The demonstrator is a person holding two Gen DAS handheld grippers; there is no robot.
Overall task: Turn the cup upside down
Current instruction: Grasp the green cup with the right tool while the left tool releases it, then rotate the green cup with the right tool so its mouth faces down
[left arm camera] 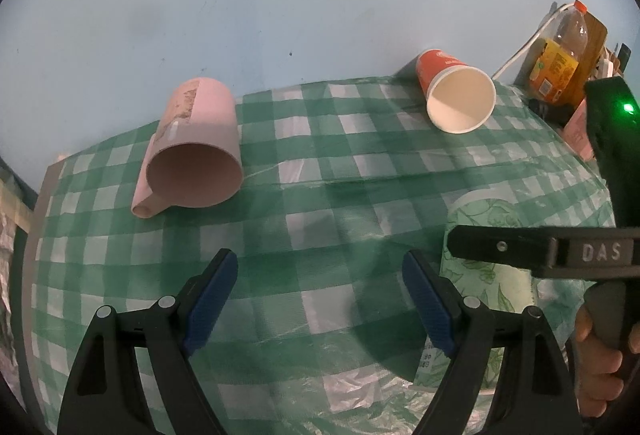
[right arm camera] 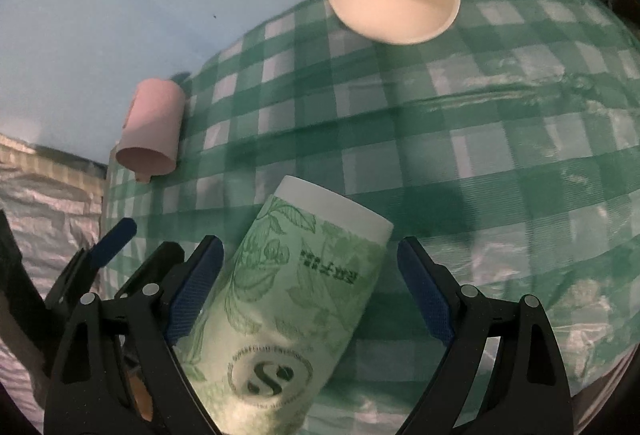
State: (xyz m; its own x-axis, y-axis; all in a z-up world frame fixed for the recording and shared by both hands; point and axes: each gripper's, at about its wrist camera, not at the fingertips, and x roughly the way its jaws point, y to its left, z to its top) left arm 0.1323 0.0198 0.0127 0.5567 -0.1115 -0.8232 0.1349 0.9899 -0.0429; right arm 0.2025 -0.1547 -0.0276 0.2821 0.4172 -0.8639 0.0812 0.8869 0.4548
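Note:
A green leaf-patterned paper cup (right arm camera: pixel 288 295) stands upside down on the checked tablecloth, its white base up, between the fingers of my right gripper (right arm camera: pixel 312 275). The jaws are wide open; the left pad (right arm camera: pixel 192 287) is close to the cup, the right pad stands apart. In the left wrist view the same cup (left arm camera: pixel 488 275) is at the right, partly behind the right gripper's finger (left arm camera: pixel 540 249). My left gripper (left arm camera: pixel 320 299) is open and empty over the cloth.
A pink mug (left arm camera: pixel 192 147) lies on its side at the left, also in the right wrist view (right arm camera: pixel 152 127). An orange paper cup (left arm camera: pixel 456 91) lies on its side at the back. A bottle (left arm camera: pixel 560 51) and clutter stand at the far right.

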